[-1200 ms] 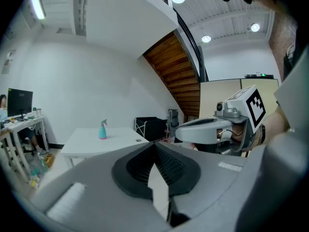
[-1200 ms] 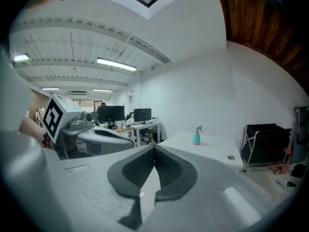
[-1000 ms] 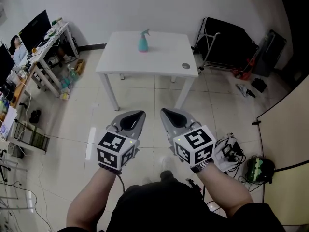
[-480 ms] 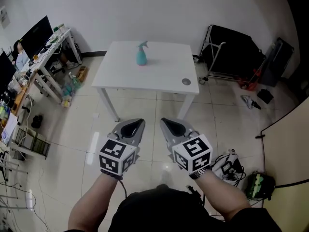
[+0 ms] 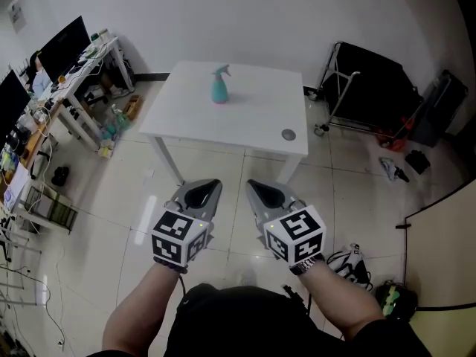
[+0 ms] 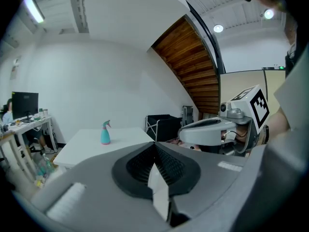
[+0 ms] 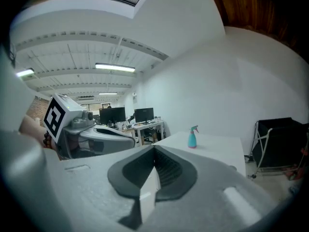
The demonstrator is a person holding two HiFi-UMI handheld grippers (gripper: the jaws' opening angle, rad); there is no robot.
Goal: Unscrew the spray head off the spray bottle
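A teal spray bottle [image 5: 219,85] with its spray head on stands upright on the far part of a white table [image 5: 253,129]; it also shows small in the left gripper view [image 6: 105,134] and the right gripper view [image 7: 192,138]. My left gripper [image 5: 204,187] and right gripper [image 5: 259,188] are held side by side over the tiled floor, well short of the table's front edge. Both are shut with nothing between the jaws. From the left gripper view the right gripper [image 6: 212,129] shows at the right.
A small round grey disc [image 5: 288,134] lies near the table's front right corner. Desks with monitors [image 5: 63,47] line the left wall. A black folding cart [image 5: 368,88] stands at the back right. Cables and a bag [image 5: 349,262] lie on the floor at the right.
Both grippers have moved forward toward the table, which now sits lower and larger in the head view. Their jaws stay shut.
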